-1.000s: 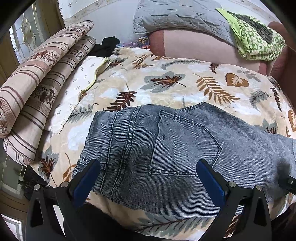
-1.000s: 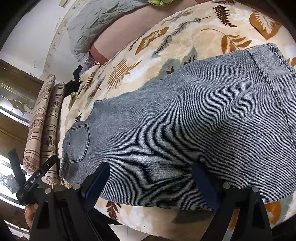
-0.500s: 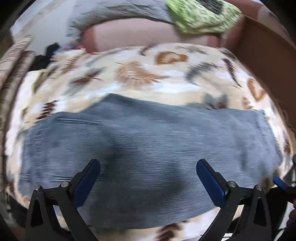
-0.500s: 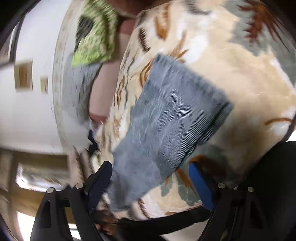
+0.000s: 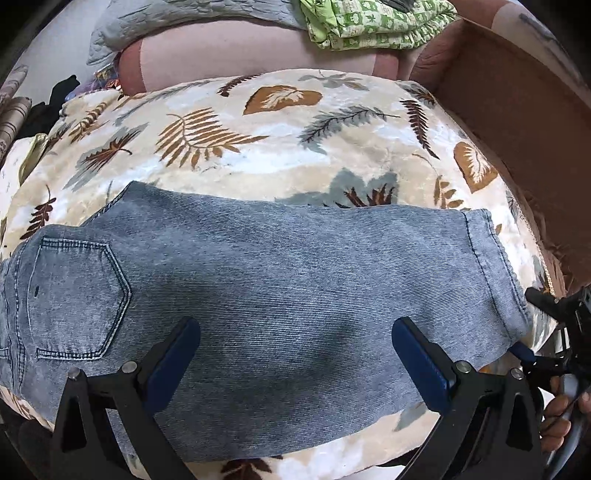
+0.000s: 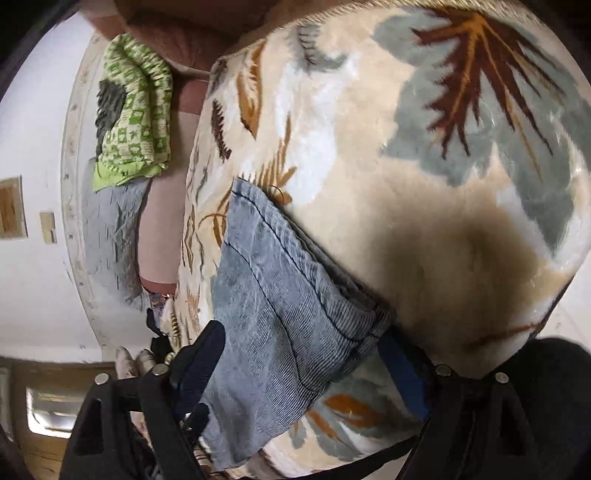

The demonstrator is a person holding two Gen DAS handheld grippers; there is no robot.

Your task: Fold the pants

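On leaf-print blanket (image 5: 280, 147), jeans (image 5: 258, 280) lie flat, back pocket (image 5: 74, 302) far left, hem at right. My left gripper (image 5: 295, 358) hovers over denim, jaws wide apart, empty. My right gripper (image 6: 299, 373) straddles hem corner, jaws closing, pads not yet pressing.

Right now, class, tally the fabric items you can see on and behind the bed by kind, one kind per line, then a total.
Jeans: 1
Leaf-print blanket: 1
Green patterned cloth: 1
Grey quilted cover: 1
Total: 4
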